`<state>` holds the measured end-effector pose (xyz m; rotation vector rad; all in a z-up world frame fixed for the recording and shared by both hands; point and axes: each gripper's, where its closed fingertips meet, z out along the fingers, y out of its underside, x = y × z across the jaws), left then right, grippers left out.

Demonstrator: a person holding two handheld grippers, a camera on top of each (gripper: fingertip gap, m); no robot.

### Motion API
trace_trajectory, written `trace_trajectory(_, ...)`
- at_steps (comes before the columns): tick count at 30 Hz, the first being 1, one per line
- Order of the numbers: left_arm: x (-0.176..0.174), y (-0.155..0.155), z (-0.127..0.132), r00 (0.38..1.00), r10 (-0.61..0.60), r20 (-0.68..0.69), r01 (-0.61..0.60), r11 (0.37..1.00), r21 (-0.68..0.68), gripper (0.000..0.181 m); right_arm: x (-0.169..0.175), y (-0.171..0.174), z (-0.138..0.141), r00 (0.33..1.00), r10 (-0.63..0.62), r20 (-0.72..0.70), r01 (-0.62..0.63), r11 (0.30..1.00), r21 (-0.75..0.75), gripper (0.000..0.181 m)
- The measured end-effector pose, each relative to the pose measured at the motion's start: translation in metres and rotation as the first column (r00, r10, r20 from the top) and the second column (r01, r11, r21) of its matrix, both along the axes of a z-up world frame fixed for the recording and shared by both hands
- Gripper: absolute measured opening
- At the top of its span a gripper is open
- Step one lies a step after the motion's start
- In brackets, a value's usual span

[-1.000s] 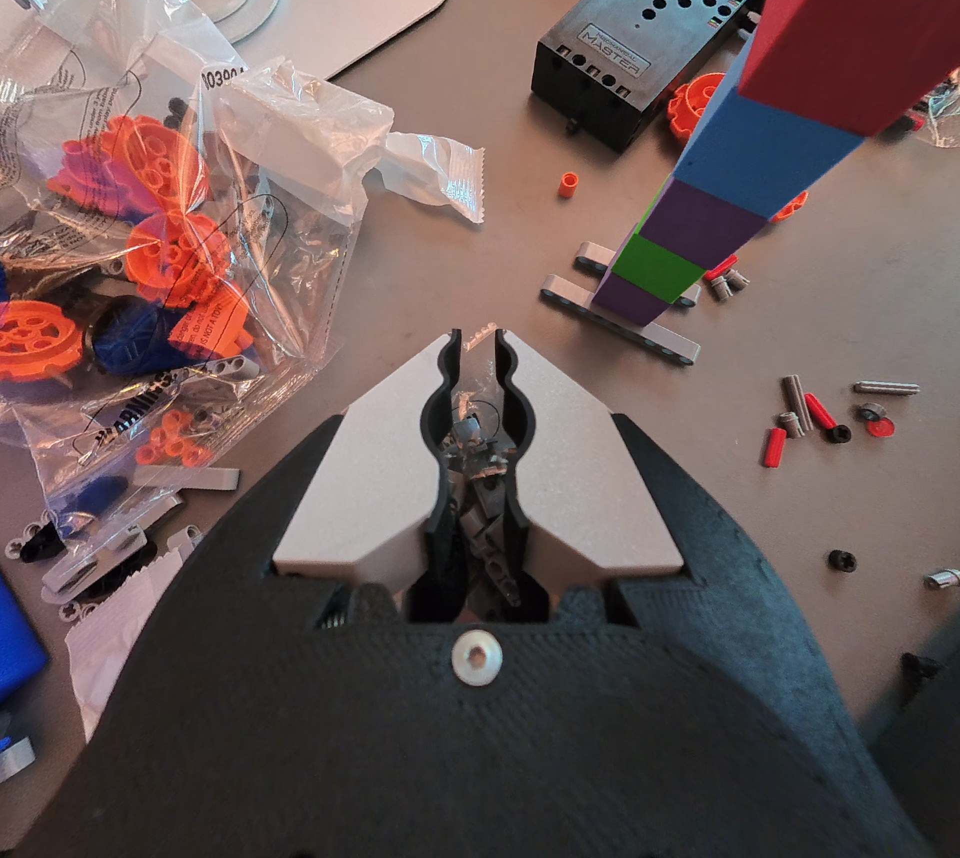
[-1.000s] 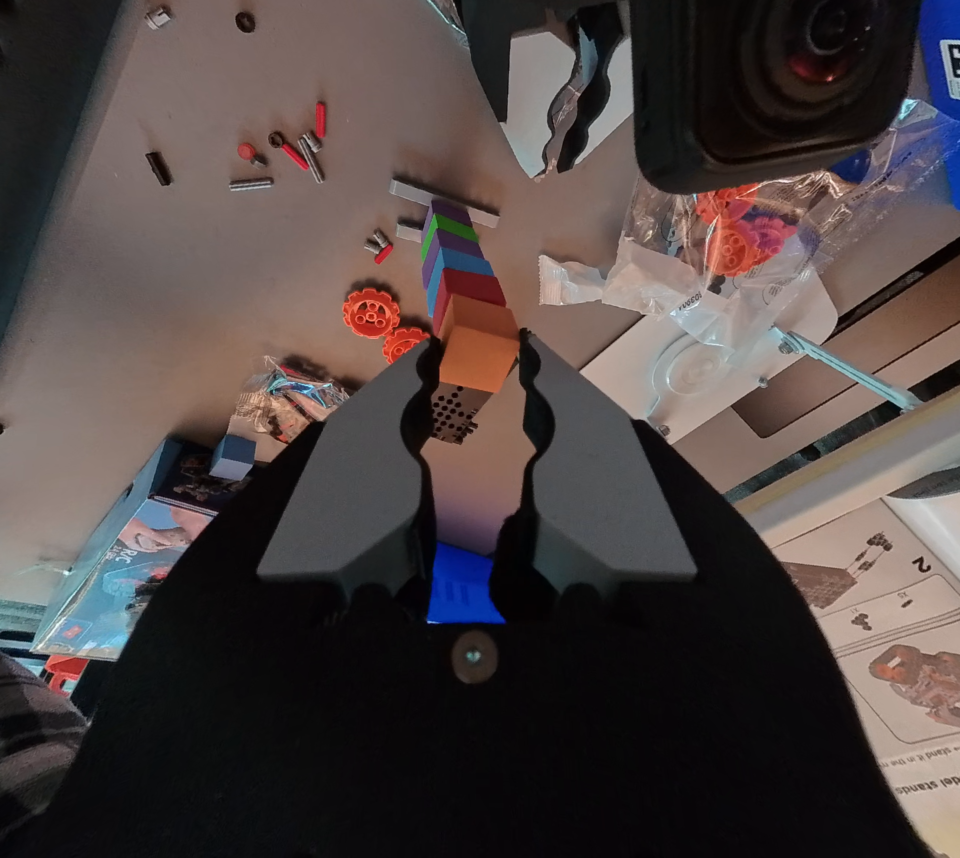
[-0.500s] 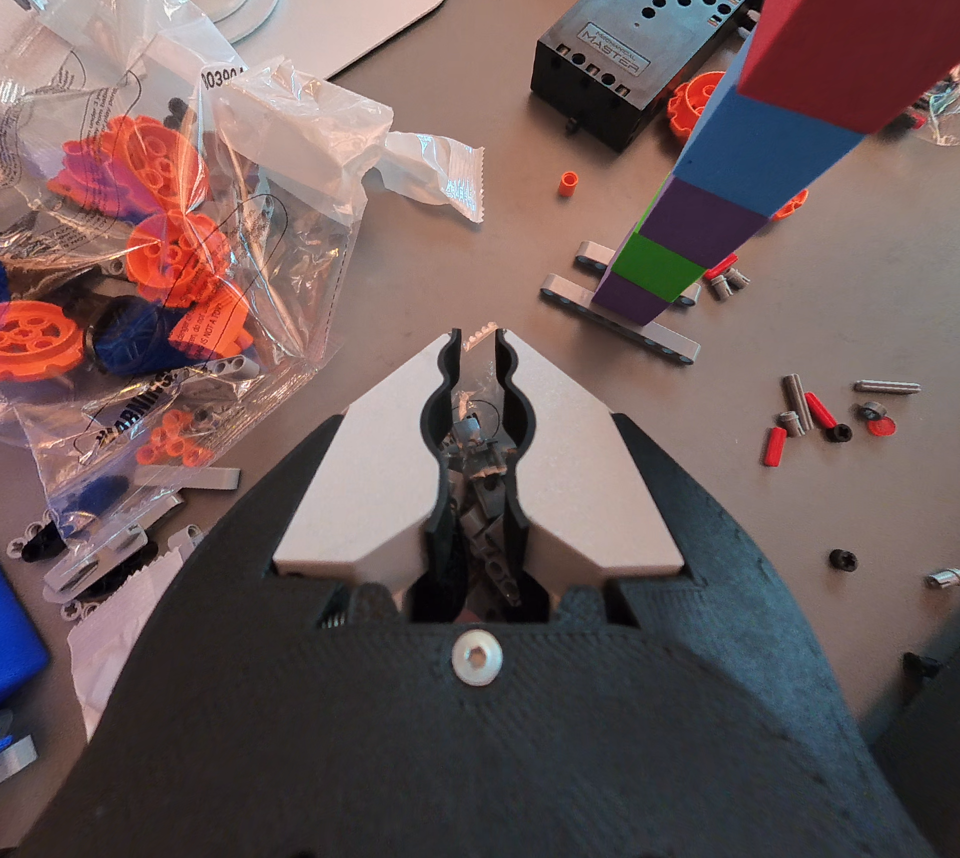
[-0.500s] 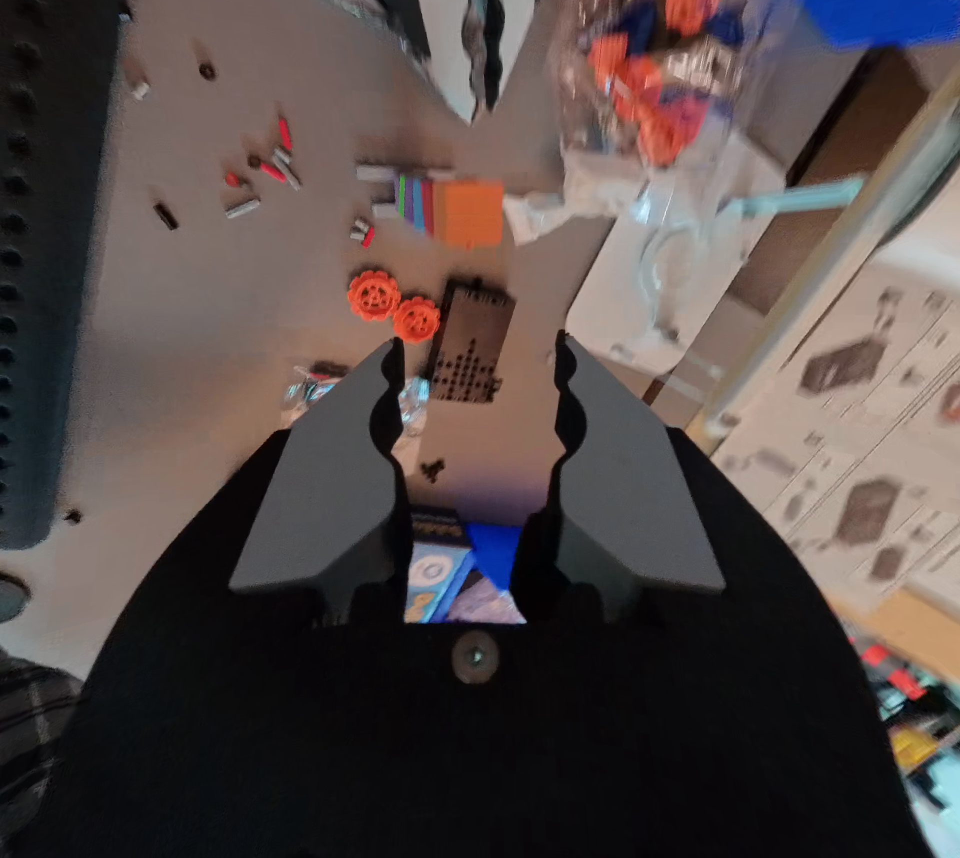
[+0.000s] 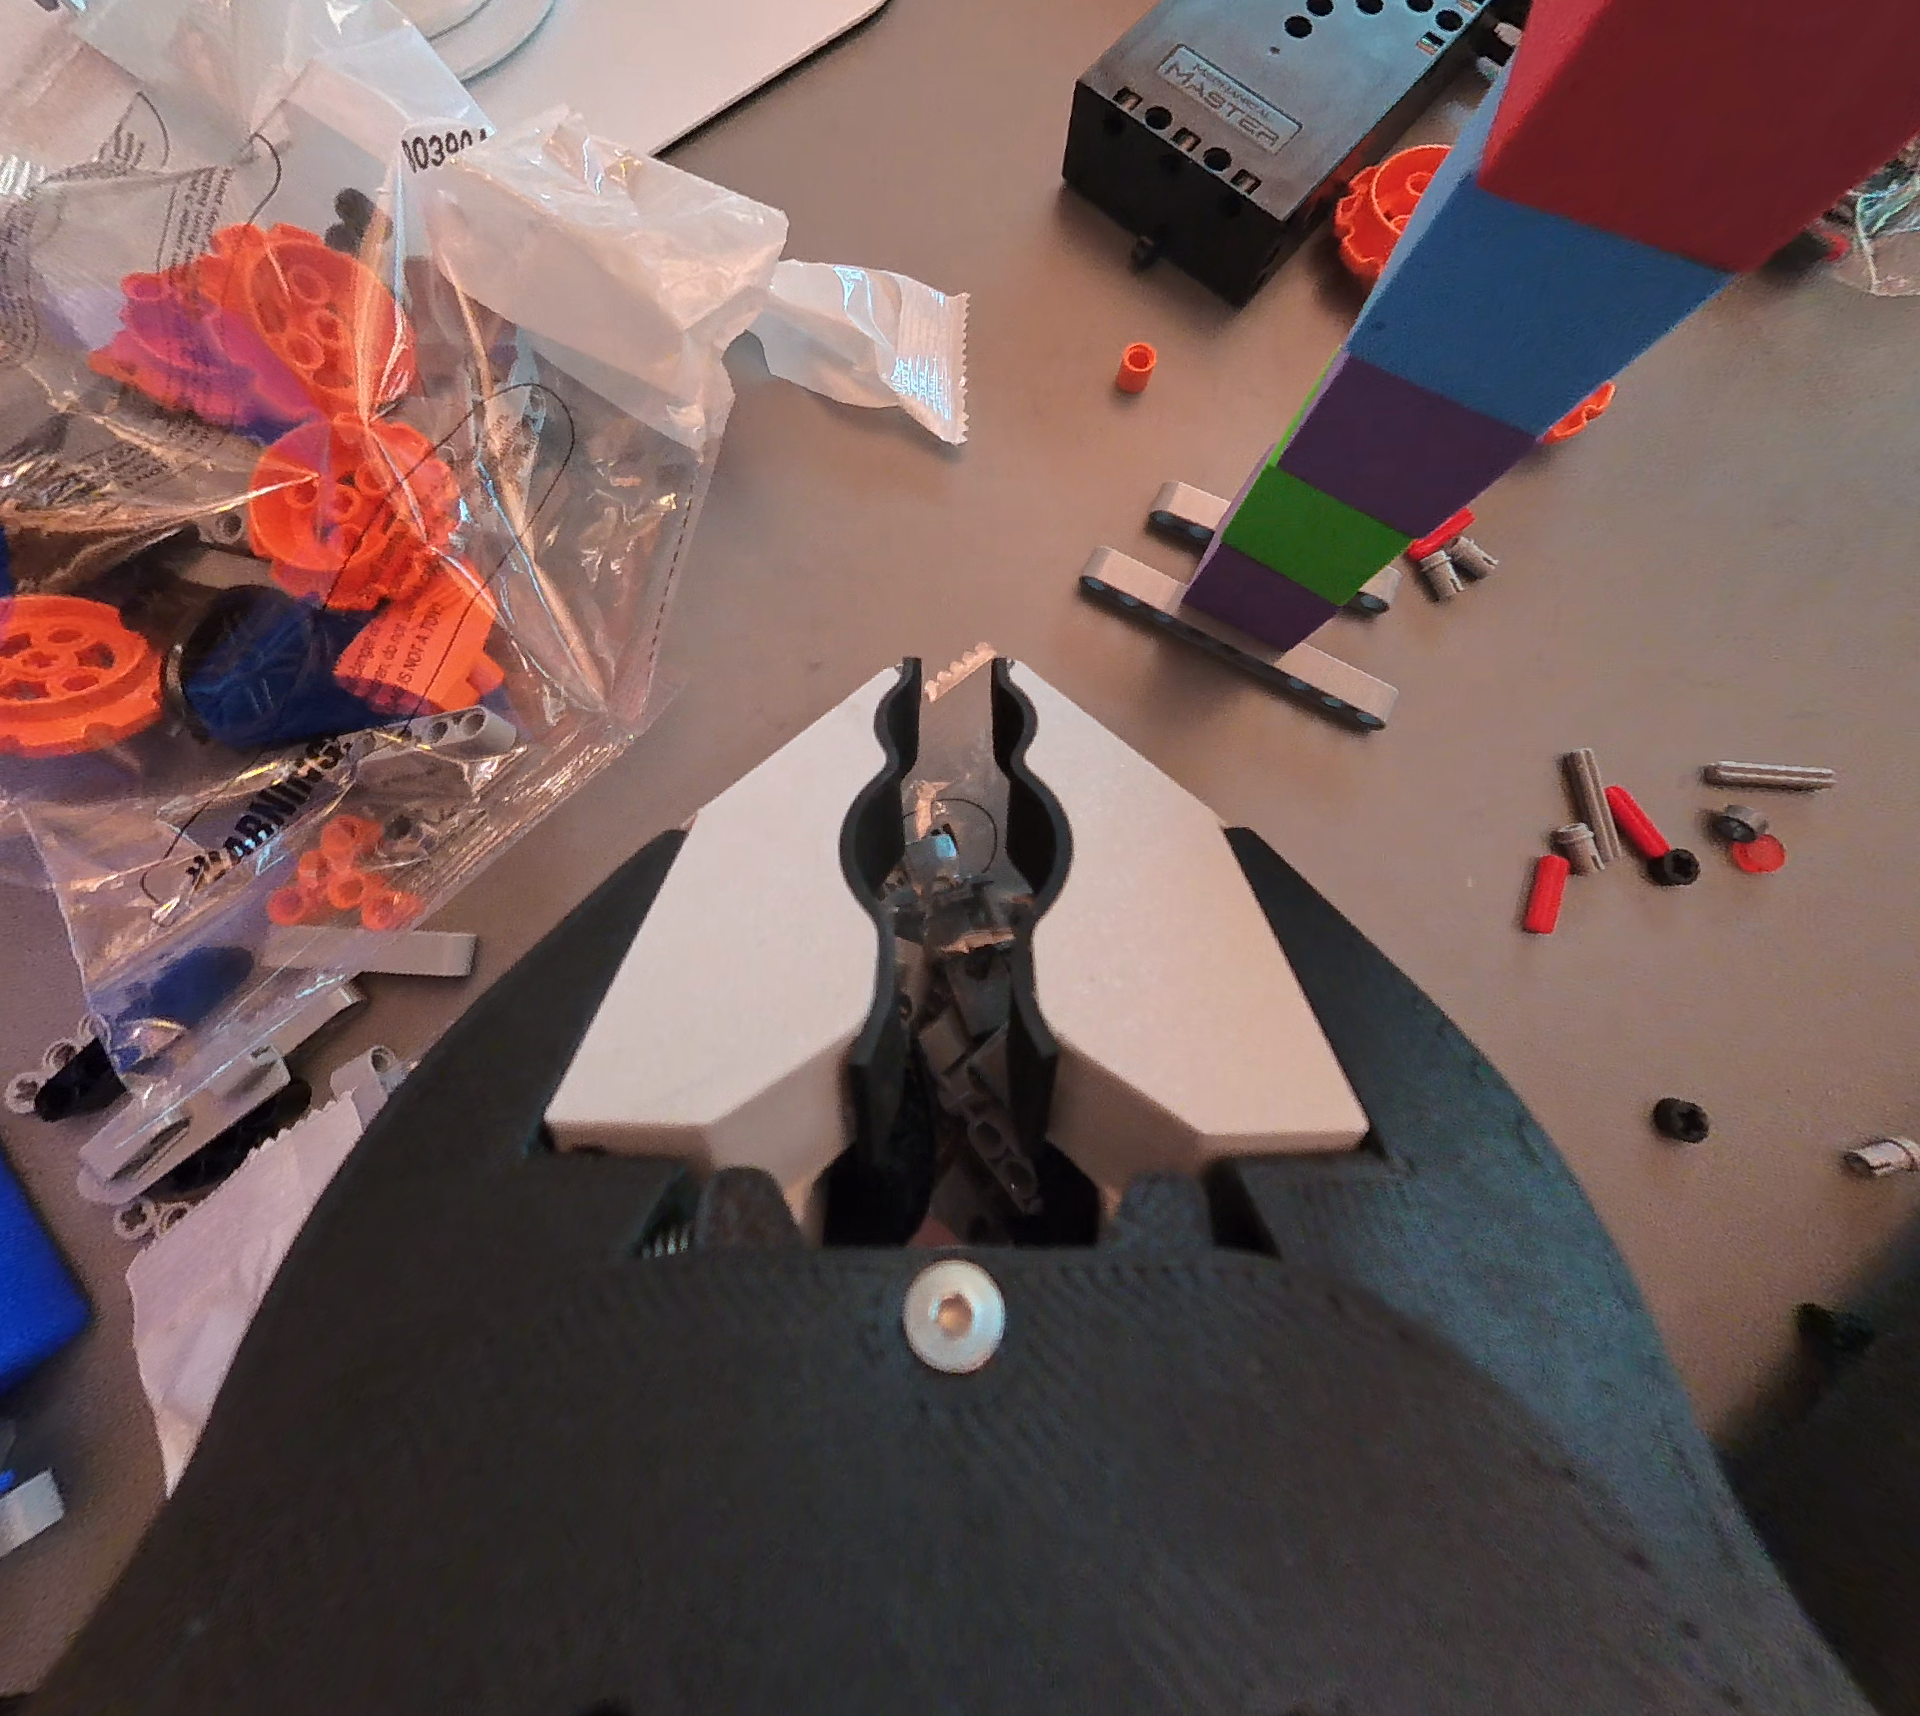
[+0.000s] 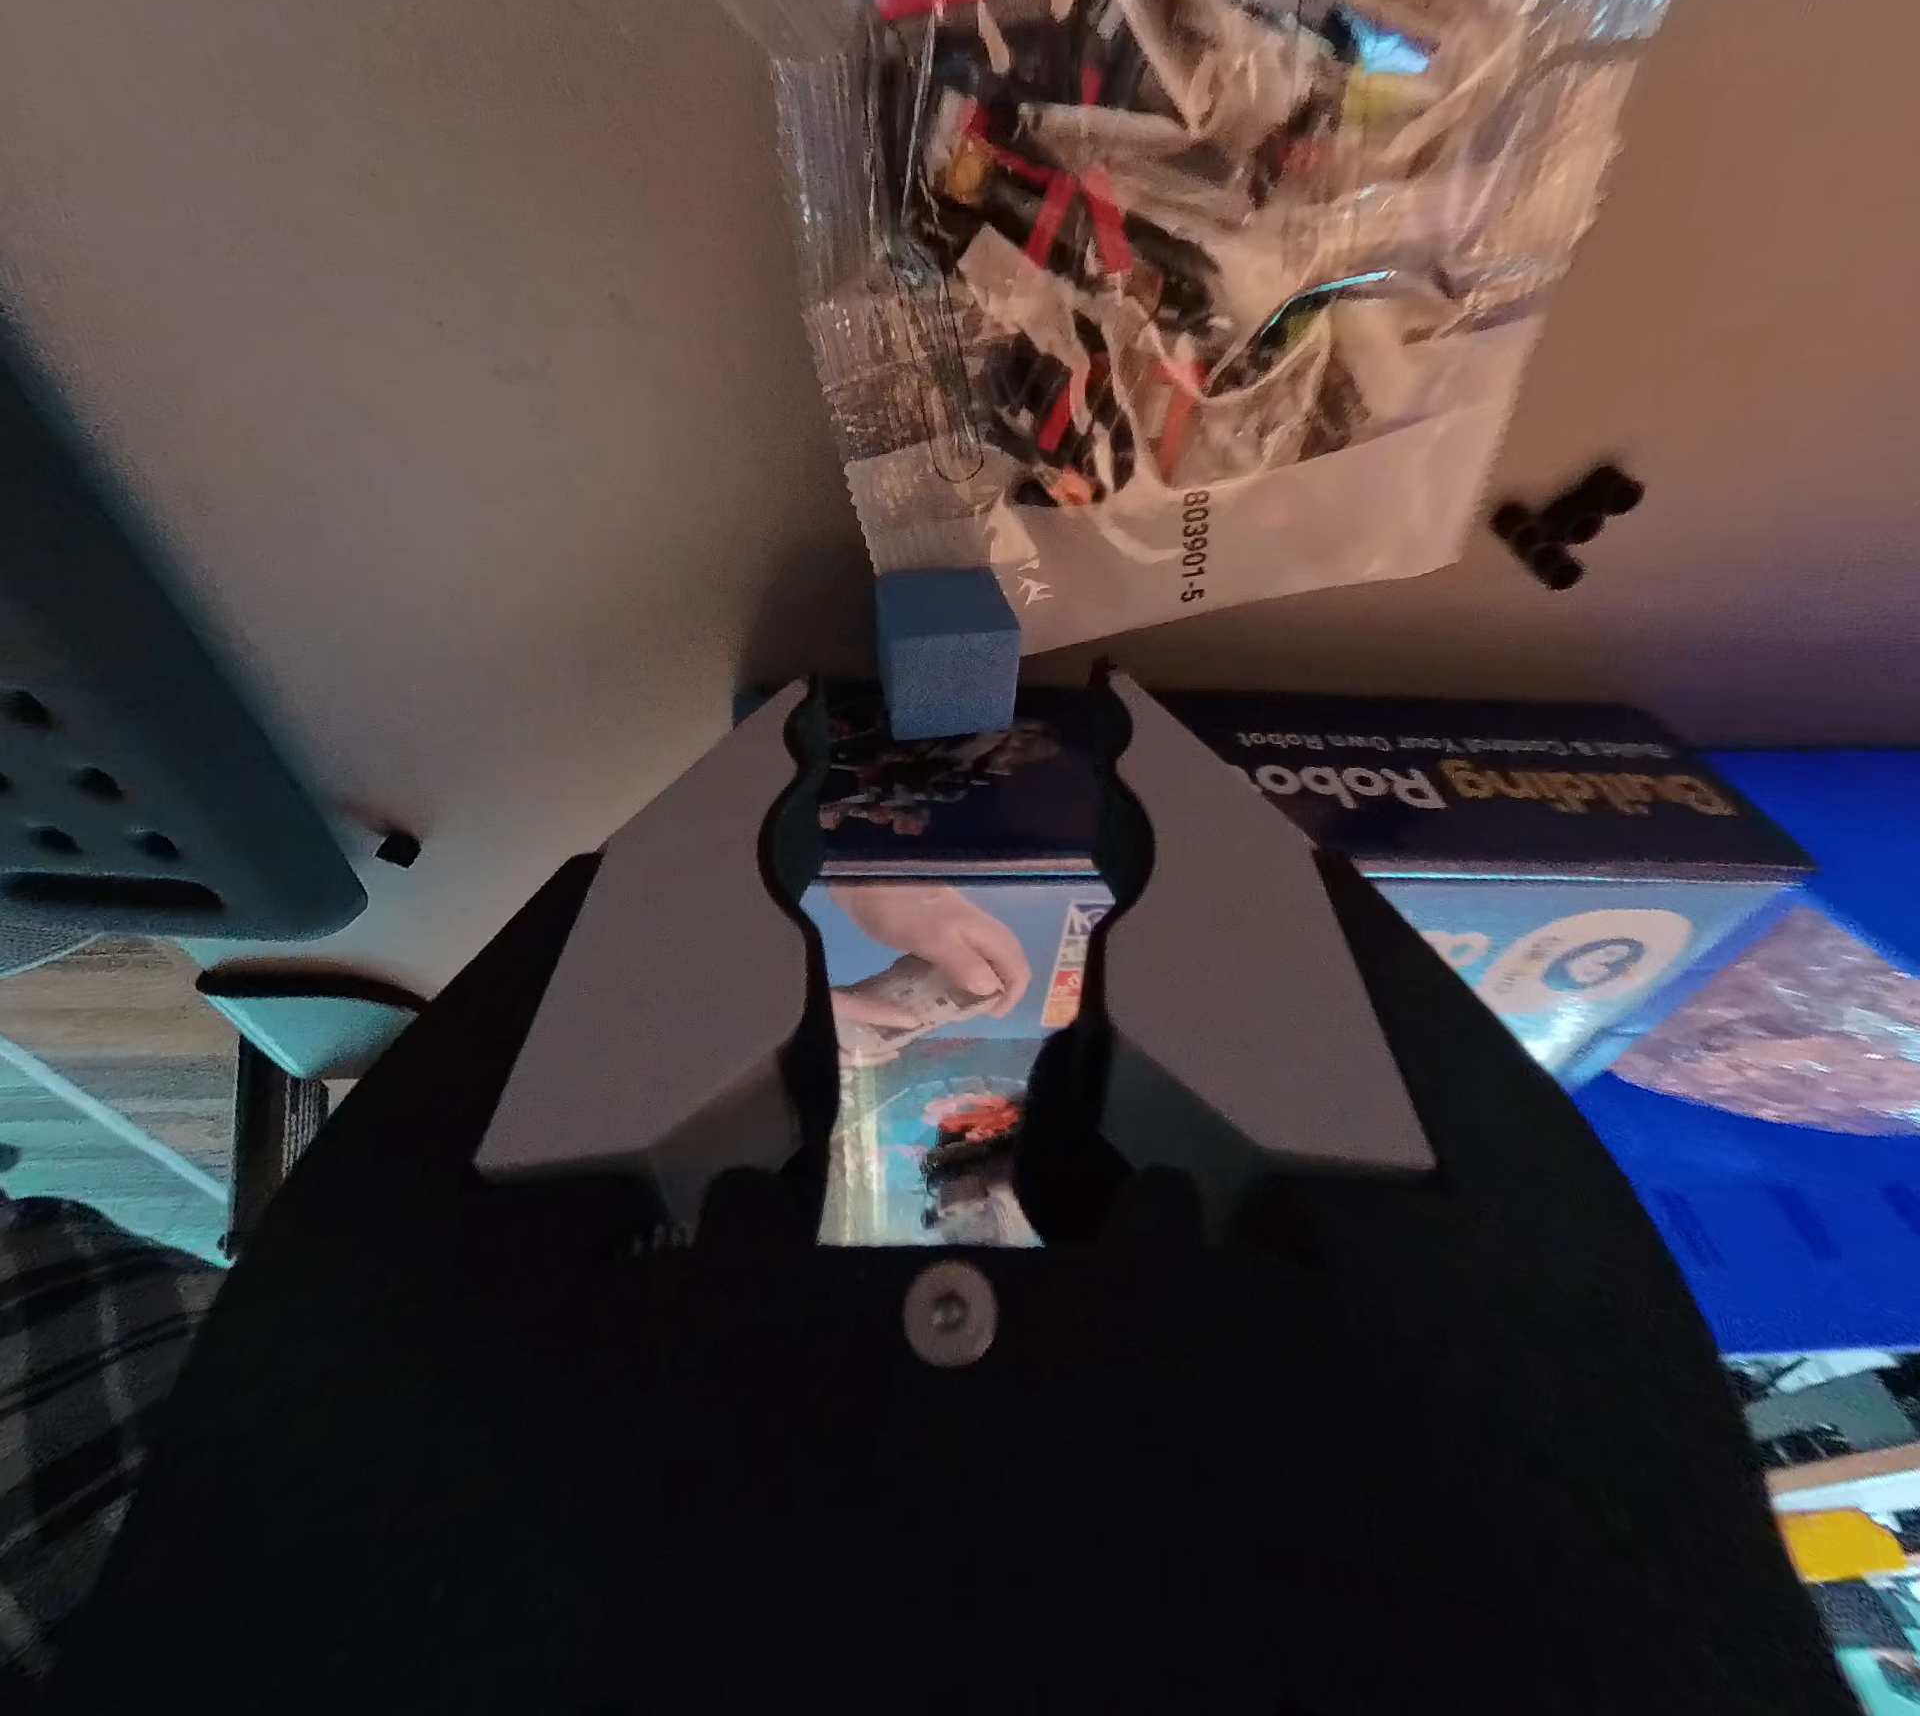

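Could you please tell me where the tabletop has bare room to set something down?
Left wrist view: bare table lies between the white sachet, the black perforated box and the block tower; more beyond the loose pins. Crowded: the parts bags. Right wrist view: bare beside the blue cube.

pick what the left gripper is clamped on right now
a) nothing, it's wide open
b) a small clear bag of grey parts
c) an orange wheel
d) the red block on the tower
b: in the left wrist view the left gripper has its jaws nearly together on a small clear bag of grey parts, whose serrated edge pokes out past the tips; the block tower stands apart on the table.
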<state>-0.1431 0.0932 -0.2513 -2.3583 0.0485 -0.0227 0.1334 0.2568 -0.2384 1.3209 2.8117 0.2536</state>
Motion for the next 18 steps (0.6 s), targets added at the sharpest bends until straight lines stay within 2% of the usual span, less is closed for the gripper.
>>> trace_trajectory(5, 0.0, 0.0, 0.0, 1.0, 0.0, 0.005, -0.001, 1.0, 0.002, 0.012, 0.006, 0.005, -0.017, 0.999, -0.047, 0.017, 0.048, 0.998, -0.046, 0.026)
trace_trajectory(9, 0.0, 0.0, 0.0, 1.0, 0.001, 0.004, -0.001, 1.0, 0.001, 0.012, 0.001, 0.0, -0.008, 0.998, -0.054, -0.018, 0.052, 0.995, -0.09, 0.025)
trace_trajectory(11, 0.0, 0.0, 0.0, 1.0, 0.001, 0.004, -0.001, 1.0, 0.0, 0.012, -0.015, -0.011, 0.01, 0.993, -0.053, -0.11, 0.036, 0.987, -0.156, 0.025)
trace_trajectory(13, -0.001, 0.0, 0.0, 1.0, 0.002, 0.004, -0.002, 1.0, 0.0, 0.012, -0.048, -0.03, 0.037, 0.961, -0.047, -0.271, -0.018, 0.973, -0.232, 0.026)
trace_trajectory(16, -0.001, 0.0, 0.0, 1.0, 0.004, 0.006, -0.004, 1.0, 0.002, 0.012, -0.105, -0.069, 0.087, 0.847, -0.08, -0.526, -0.13, 0.927, -0.352, 0.025)
trace_trajectory(18, -0.001, 0.0, 0.0, 1.0, 0.005, 0.009, -0.005, 1.0, 0.005, 0.012, -0.139, -0.092, 0.119, 0.743, -0.128, -0.657, -0.21, 0.887, -0.411, 0.025)
